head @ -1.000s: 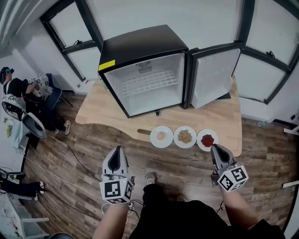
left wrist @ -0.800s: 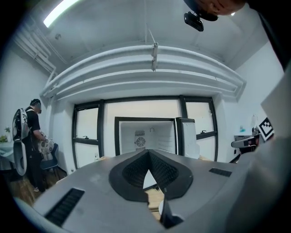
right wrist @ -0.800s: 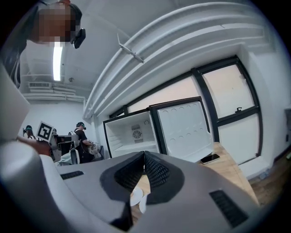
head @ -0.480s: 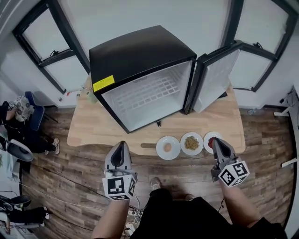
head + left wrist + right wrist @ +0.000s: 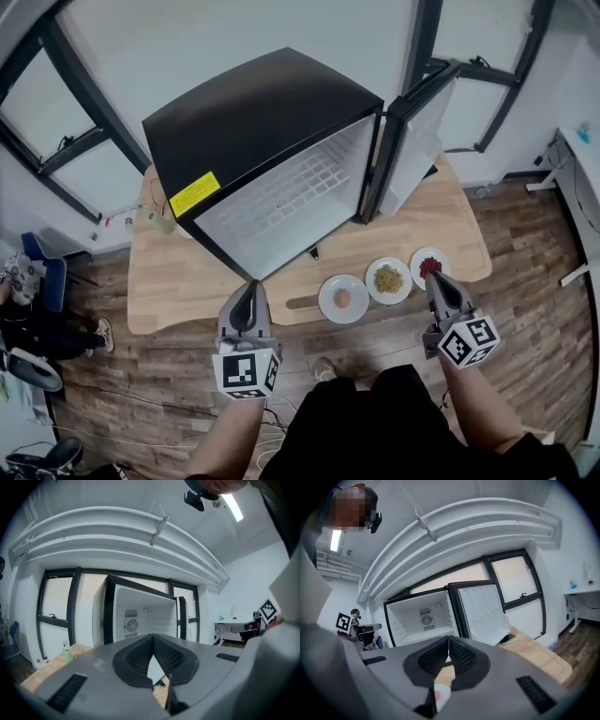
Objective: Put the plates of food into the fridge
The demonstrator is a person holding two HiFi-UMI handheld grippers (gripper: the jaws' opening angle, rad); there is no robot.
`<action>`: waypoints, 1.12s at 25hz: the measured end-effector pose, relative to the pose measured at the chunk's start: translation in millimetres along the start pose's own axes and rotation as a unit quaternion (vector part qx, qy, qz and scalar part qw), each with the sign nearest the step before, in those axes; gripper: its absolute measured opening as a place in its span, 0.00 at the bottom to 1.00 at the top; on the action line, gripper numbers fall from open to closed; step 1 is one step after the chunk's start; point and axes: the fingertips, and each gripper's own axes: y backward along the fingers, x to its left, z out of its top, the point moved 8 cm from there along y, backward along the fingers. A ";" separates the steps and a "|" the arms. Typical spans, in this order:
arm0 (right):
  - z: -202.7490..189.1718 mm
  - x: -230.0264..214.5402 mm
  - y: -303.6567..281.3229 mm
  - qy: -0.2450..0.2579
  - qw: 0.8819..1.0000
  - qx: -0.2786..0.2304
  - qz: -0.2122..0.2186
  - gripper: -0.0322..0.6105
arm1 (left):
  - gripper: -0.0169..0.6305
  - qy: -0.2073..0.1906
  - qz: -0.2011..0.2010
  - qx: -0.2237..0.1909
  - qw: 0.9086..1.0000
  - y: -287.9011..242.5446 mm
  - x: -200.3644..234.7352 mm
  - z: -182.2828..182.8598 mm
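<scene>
Table (image 5: pixel 178 281): three food plates (image 5: pixel 371 283) | open fridge (image 5: pixel 262 112): wire shelf (image 5: pixel 300 192) | left gripper (image 5: pixel 250 286), right gripper (image 5: pixel 435 278) closed

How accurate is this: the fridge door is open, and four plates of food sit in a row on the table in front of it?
Wrong on the count: the head view shows three plates of food, not four. The rest stands: the fridge door is open, and the plates sit in a row on the table in front of it.

My head camera looked steeply down over the worktop (image 5: pixel 178 272) and open fridge (image 5: pixel 262 112). Cameras on my left claw (image 5: pixel 250 287) and right claw (image 5: pixel 434 279) faced roughly level, both sharing that fridge's inside.
</scene>
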 end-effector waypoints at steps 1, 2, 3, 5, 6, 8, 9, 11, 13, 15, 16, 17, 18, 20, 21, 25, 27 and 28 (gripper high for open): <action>-4.3 0.4 1.9 0.000 1.000 -0.002 -0.009 0.08 | 0.03 0.000 -0.008 -0.005 1.000 -4.2 1.0 0.2; -8.5 0.3 4.0 0.000 1.000 -0.004 -0.019 0.08 | 0.03 0.001 -0.016 -0.010 1.000 -8.5 1.1 0.2; -12.9 -0.3 6.7 -0.001 1.000 -0.003 -0.030 0.08 | 0.03 0.003 -0.024 -0.014 1.000 -12.7 0.6 0.1; -23.5 -1.8 13.4 -0.009 0.999 0.000 -0.050 0.08 | 0.03 0.006 -0.042 -0.019 0.999 -20.6 -1.9 0.1; -29.2 -2.5 16.6 -0.014 0.998 0.003 -0.057 0.08 | 0.03 0.007 -0.055 -0.021 0.998 -24.5 -3.9 0.4; -39.6 -4.2 21.6 -0.020 0.997 0.008 -0.068 0.08 | 0.03 0.007 -0.082 -0.030 0.996 -31.9 -9.5 1.6; -43.4 -5.7 23.7 -0.023 0.997 0.011 -0.073 0.08 | 0.03 0.006 -0.089 -0.035 0.995 -35.2 -12.3 2.0; -48.5 -8.7 27.7 -0.031 0.996 0.012 -0.081 0.08 | 0.03 0.014 -0.088 -0.041 0.995 -39.9 -15.7 2.2; -54.0 -11.2 29.4 -0.035 0.996 0.014 -0.085 0.08 | 0.03 0.027 -0.075 -0.045 0.996 -41.4 -16.0 2.5; -62.1 -15.9 27.1 -0.041 0.995 0.015 -0.086 0.08 | 0.03 0.025 -0.067 -0.048 0.996 -43.9 -17.7 1.2; -67.3 -19.2 25.2 -0.045 0.995 0.016 -0.087 0.08 | 0.03 0.021 -0.066 -0.047 0.997 -46.3 -19.5 -1.2; -73.4 -22.7 23.3 -0.050 0.995 0.017 -0.090 0.08 | 0.03 0.015 -0.066 -0.045 0.997 -49.0 -21.5 -4.9; -80.7 -26.0 21.5 -0.056 0.994 0.018 -0.093 0.08 | 0.03 0.008 -0.066 -0.041 0.997 -51.7 -23.3 -9.6; -98.0 -30.8 17.2 -0.075 0.992 0.023 -0.103 0.09 | 0.03 -0.004 -0.074 -0.029 0.997 -57.7 -26.6 -20.8; -106.8 -32.1 14.2 -0.083 0.991 0.026 -0.105 0.09 | 0.03 -0.009 -0.083 -0.023 0.996 -61.6 -28.7 -26.7; -137.0 -38.2 -4.0 -0.084 0.991 0.048 -0.093 0.09 | 0.03 -0.021 -0.112 -0.003 0.994 -81.4 -42.2 -51.0; -151.5 -45.7 -8.8 -0.100 0.988 0.053 -0.104 0.09 | 0.03 -0.027 -0.117 0.004 0.993 -89.9 -50.0 -61.9; -158.8 -50.7 -9.9 -0.112 0.986 0.053 -0.112 0.09 | 0.03 -0.030 -0.119 0.007 0.992 -93.9 -53.7 -66.6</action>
